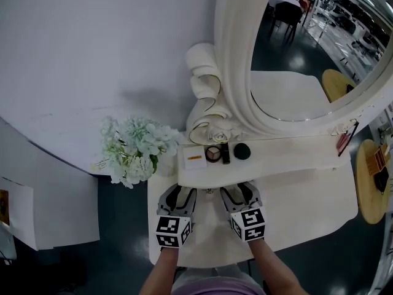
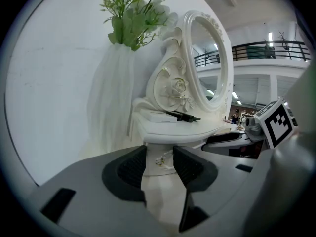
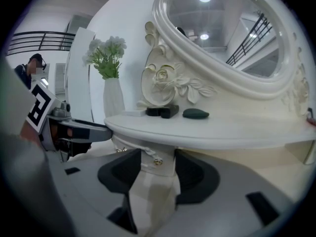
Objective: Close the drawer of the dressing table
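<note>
The white dressing table carries a small raised shelf, and under it sits the drawer front with a small metal knob. The drawer lies tucked beneath the shelf's overhang. My left gripper and right gripper stand side by side right at that front. Each has its jaws apart, with the drawer front showing between the dark pads. Nothing is clamped. The right gripper's marker cube shows in the left gripper view.
On the shelf lie a white box, a round compact, a dark tube and a dark oval case. A vase of white flowers stands at the left, the big oval mirror behind. A round wooden stool is at the right.
</note>
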The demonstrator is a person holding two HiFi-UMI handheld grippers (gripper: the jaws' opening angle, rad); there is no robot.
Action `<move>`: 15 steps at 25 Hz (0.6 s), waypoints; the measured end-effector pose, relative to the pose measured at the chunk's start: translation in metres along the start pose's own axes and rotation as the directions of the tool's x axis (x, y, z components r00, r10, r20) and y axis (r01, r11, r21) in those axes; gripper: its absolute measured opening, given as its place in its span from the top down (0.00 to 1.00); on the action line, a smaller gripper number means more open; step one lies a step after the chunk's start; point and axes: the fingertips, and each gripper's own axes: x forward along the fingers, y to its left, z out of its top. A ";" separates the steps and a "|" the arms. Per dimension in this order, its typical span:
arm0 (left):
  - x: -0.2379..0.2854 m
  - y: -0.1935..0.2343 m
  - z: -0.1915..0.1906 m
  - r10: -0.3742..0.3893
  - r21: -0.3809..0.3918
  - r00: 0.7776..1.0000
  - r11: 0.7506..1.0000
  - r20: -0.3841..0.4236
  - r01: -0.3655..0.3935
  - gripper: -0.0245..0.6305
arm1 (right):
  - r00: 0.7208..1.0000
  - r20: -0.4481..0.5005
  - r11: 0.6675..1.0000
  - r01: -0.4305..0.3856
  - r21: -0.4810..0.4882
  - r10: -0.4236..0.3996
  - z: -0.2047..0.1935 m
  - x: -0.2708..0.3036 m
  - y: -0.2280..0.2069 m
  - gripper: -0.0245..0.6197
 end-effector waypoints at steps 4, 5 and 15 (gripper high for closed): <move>0.003 0.001 0.001 0.003 -0.004 1.000 1.000 0.000 -0.003 0.70 | 1.000 0.004 1.000 -0.001 0.004 0.001 0.001 0.003 -0.002 0.62; 0.004 0.001 0.001 0.003 -0.004 1.000 1.000 0.000 -0.003 0.70 | 1.000 0.004 1.000 0.000 0.004 0.000 0.002 0.003 -0.003 0.62; 0.006 0.003 0.003 0.006 -0.004 1.000 1.000 0.003 -0.006 0.70 | 1.000 0.003 1.000 0.001 0.002 -0.001 0.003 0.006 -0.004 0.62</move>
